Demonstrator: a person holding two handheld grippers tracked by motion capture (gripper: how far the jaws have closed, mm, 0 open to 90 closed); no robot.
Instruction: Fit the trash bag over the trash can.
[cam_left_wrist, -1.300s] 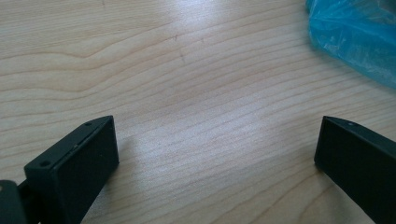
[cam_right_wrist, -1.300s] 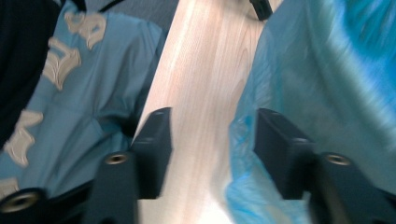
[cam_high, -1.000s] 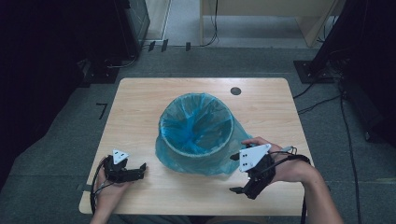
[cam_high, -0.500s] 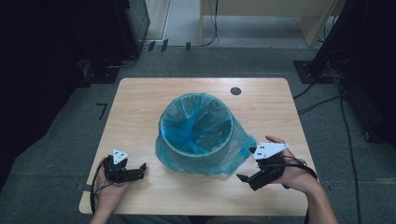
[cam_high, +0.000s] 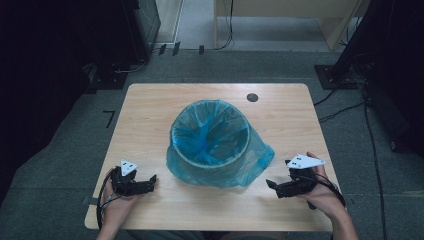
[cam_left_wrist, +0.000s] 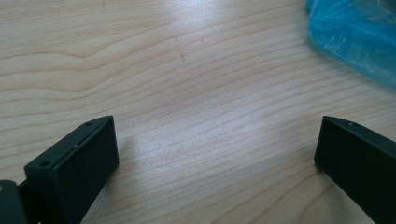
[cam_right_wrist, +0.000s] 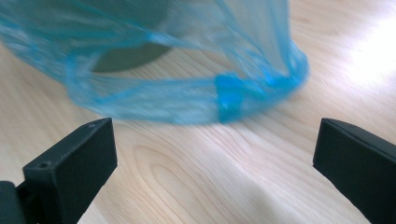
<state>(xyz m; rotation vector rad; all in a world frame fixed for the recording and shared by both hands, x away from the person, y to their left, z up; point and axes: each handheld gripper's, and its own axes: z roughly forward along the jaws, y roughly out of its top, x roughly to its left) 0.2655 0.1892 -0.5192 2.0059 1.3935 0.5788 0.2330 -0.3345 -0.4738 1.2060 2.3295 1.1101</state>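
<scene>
At the near edge of the wooden table (cam_high: 150, 110), the left gripper (cam_high: 150, 181) rests low on the wood near the left corner, jaws spread wide with nothing between them. The right gripper (cam_high: 272, 186) sits near the right corner, likewise spread and holding nothing, aimed at the bag's loose skirt.

Between them and a little farther in stands a round bin (cam_high: 210, 131) lined with a blue plastic bag (cam_high: 257, 155). The bag's mouth is folded over the rim all round, and its excess plastic drapes down onto the table, bulging toward the near right.

Judging from this, the lining looks essentially done; what may remain is tidying the slack. Beyond the bin, a dark cable hole (cam_high: 252, 97) marks the far side.
</scene>
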